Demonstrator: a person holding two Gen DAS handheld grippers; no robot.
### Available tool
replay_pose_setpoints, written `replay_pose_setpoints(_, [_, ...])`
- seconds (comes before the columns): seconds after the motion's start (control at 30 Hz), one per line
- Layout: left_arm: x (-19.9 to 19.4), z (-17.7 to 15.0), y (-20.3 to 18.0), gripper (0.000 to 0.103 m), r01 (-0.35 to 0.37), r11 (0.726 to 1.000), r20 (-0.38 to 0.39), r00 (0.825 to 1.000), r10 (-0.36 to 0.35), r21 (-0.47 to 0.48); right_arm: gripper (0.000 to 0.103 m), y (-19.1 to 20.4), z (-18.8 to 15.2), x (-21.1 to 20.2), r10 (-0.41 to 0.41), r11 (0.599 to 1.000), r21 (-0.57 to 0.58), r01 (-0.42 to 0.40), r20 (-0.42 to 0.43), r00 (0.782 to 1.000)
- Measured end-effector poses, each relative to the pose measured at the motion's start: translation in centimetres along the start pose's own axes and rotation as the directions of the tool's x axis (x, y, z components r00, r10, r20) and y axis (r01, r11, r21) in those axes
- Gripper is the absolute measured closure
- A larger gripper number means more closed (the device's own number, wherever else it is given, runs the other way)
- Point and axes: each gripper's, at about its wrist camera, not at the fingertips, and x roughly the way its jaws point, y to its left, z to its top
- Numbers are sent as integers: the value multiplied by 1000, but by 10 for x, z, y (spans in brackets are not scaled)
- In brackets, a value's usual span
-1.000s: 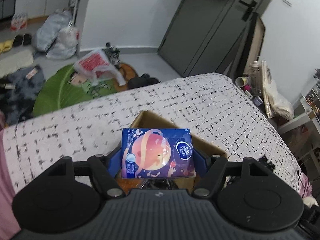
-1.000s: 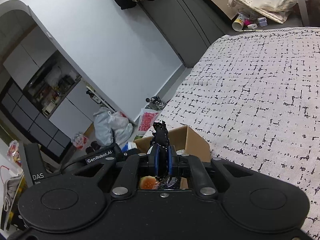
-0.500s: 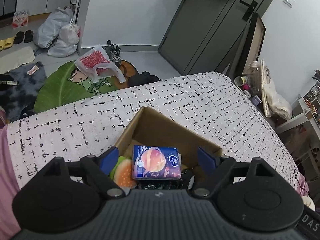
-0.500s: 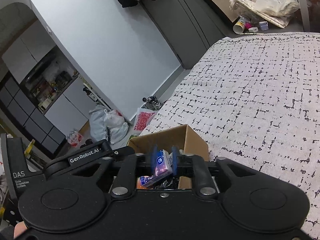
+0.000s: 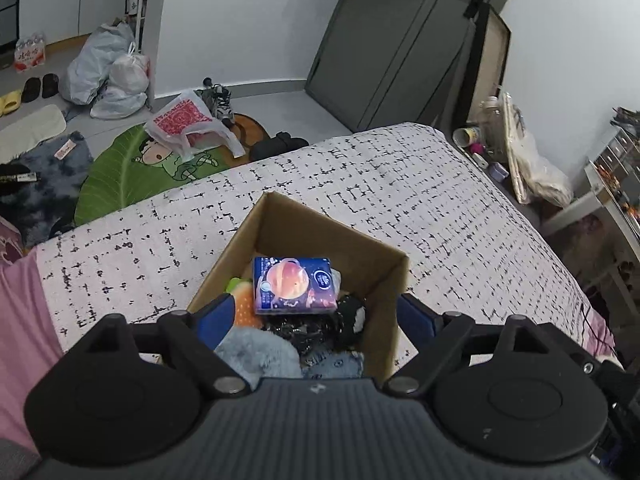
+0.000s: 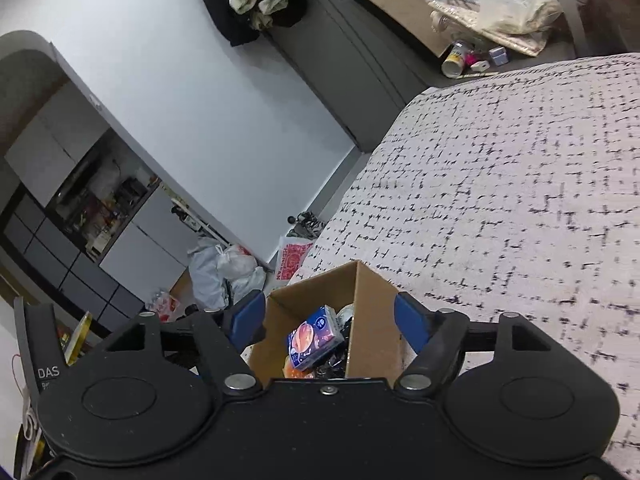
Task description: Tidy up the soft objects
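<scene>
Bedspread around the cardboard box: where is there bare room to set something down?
The bedspread is bare beyond the cardboard box, toward the foot, and on both sides. The box is crowded: tissue pack atop soft items.

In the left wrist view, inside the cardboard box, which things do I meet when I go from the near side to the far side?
Blue fluffy thing → black crinkly item → tissue pack → far box wall.

One cardboard box (image 5: 362, 250), one tissue pack (image 5: 294, 286)
</scene>
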Motion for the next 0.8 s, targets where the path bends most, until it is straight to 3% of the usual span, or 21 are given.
replay_pose_setpoints(0.43, [-44, -5, 0, 8, 25, 999, -8, 1000, -25, 25, 17, -15, 4, -63, -7, 999, 33, 5, 55, 998])
replay_pose_setpoints(0.8, [-84, -20, 1, 1, 24, 996, -10, 1000, -23, 88, 0, -9, -14, -112, -94, 996, -3, 95, 82, 992])
